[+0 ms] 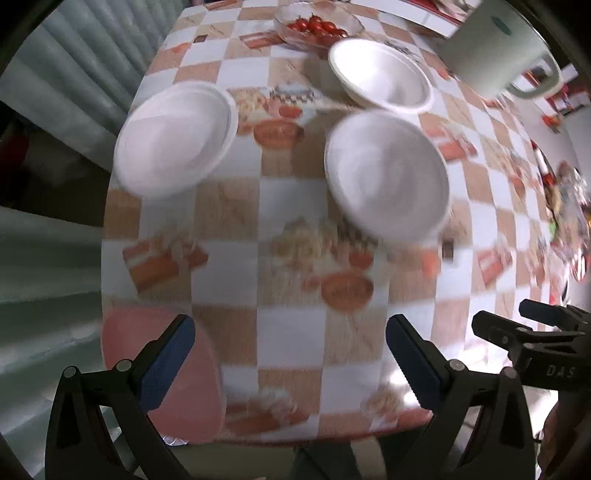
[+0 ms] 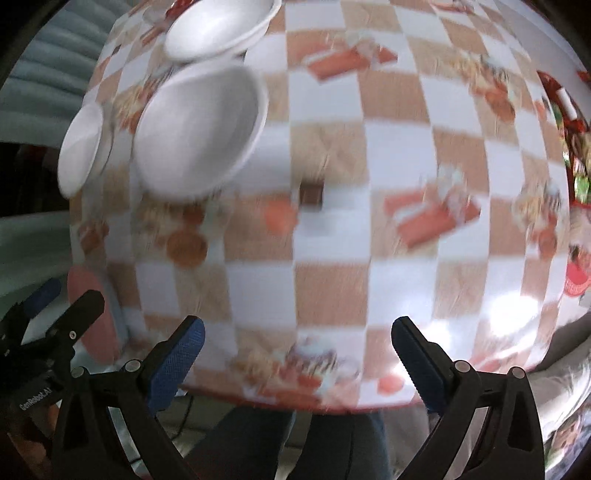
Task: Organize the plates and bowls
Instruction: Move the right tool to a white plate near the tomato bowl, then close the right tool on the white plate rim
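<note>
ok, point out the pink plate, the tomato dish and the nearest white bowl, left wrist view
pink plate (image 1: 192, 398), left wrist view, its bare right part.
tomato dish (image 1: 314, 26), left wrist view, the tomatoes inside.
nearest white bowl (image 1: 388, 173), left wrist view, middle of its inside.

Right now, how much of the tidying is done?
Nothing looks done. Three white dishes sit apart on the checked table: a plate, a near bowl, a far bowl. Left gripper and right gripper are open, empty. All stacking remains.
</note>
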`<action>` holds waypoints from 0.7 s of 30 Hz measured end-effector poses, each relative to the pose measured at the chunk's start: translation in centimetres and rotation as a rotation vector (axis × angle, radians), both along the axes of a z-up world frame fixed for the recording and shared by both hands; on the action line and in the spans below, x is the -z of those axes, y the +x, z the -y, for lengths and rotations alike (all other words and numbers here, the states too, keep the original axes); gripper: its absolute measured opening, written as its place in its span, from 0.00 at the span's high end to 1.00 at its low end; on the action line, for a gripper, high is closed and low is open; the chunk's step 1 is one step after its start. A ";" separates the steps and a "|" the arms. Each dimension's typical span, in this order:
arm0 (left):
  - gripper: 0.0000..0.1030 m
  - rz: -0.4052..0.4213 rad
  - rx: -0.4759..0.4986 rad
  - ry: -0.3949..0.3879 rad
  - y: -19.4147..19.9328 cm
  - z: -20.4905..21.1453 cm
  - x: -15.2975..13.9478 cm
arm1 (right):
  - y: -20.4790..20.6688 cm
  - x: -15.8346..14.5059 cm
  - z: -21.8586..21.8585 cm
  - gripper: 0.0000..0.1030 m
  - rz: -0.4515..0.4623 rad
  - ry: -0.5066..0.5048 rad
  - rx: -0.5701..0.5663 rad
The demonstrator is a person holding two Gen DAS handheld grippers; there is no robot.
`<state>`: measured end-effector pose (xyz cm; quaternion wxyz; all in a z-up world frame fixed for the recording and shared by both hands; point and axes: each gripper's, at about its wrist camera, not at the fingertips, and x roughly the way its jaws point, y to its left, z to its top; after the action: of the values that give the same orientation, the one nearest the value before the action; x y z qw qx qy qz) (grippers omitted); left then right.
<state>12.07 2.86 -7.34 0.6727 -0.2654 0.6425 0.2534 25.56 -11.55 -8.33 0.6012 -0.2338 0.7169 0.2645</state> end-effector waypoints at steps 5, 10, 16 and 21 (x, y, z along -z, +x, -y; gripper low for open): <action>0.00 -0.023 -0.005 0.032 3.7 -1.5 1.8 | 3.4 1.3 -3.1 0.01 0.024 0.004 -0.024; 0.01 -0.045 -0.017 0.056 6.4 -3.4 3.7 | 6.1 3.0 -5.7 0.01 0.044 0.000 -0.032; 0.01 -0.083 0.000 0.070 8.7 -4.9 6.0 | 8.4 5.1 -8.1 0.01 0.082 -0.031 -0.052; 0.03 -0.090 0.036 0.064 10.1 -4.9 7.2 | 9.5 6.9 -9.1 0.01 0.107 -0.074 -0.076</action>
<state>22.18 7.72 -14.54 0.6556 -0.2206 0.6685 0.2734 35.07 -2.49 -15.18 0.6190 -0.2967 0.6836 0.2478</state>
